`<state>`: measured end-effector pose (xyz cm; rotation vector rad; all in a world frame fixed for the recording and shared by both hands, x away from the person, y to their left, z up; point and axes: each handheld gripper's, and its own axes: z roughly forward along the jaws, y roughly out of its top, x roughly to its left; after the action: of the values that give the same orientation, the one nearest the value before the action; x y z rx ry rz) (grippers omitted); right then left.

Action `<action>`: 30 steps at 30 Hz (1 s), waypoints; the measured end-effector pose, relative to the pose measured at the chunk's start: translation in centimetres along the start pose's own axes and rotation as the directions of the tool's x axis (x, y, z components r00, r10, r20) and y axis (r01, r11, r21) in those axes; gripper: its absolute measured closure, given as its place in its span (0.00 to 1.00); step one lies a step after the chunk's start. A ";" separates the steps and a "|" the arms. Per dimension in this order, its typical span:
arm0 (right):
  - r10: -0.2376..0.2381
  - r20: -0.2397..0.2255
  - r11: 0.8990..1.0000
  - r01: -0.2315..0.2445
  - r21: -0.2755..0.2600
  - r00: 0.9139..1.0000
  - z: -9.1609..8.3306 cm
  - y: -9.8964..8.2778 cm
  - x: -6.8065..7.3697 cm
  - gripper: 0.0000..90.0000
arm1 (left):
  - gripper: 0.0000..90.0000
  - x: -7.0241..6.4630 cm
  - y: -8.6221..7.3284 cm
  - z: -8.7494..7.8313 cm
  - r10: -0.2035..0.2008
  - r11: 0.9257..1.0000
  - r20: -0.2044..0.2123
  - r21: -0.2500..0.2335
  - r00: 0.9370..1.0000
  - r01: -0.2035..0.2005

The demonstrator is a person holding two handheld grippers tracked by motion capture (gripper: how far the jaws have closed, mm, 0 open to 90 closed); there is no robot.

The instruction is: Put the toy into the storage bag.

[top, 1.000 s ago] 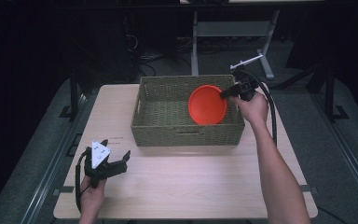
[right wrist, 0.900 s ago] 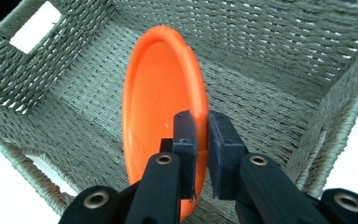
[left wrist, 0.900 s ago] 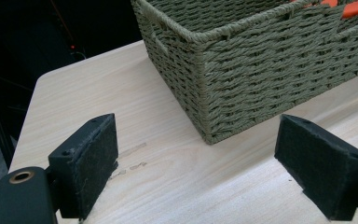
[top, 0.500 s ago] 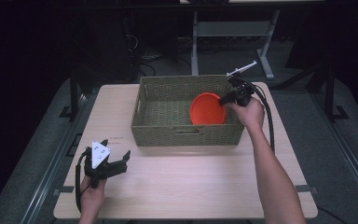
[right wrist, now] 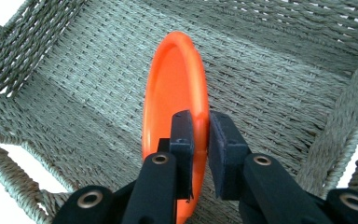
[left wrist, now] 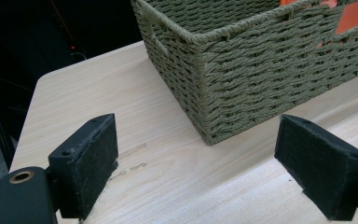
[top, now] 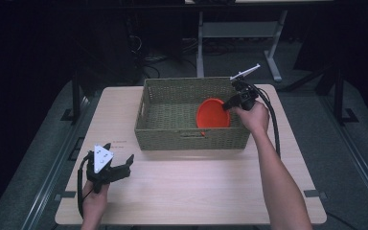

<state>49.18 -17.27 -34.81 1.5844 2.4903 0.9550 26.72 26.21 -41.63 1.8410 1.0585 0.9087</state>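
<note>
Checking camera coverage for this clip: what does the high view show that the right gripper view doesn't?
High view: the table, the person's forearms, the left gripper resting open near the table's front left, and the floor. Right gripper view: up close, the right gripper clamped on the orange plate's rim, and the weave inside. Both: the plate held on edge inside the woven basket.

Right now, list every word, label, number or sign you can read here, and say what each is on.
None can be read: the woven basket, the orange plate and the grey plate on the left claw carry no print.
Small dark marks on the table beside the basket: too faint to read.
</note>
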 end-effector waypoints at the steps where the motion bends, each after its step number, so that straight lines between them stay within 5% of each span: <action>1: 0.001 -0.001 1.000 -0.001 0.000 1.000 0.0 0.0 -0.1 0.87 | 0.14 0.0 0.0 0.0 0.001 1.000 0.001 0.000 1.000 -0.001; 16: 0.004 0.029 1.000 -0.004 0.002 1.000 -0.8 -0.2 -0.5 0.82 | 0.14 0.0 0.0 0.0 0.008 1.000 0.002 0.000 1.000 -0.008; 30: 0.012 -0.052 0.999 -0.015 -0.047 0.999 -2.3 -1.1 -1.0 0.77 | 0.14 0.0 0.0 0.1 0.006 1.000 0.000 0.003 1.000 -0.006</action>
<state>47.94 -19.50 -33.82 1.5849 2.4739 1.0613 26.77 26.18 -41.64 1.8476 1.0559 0.9105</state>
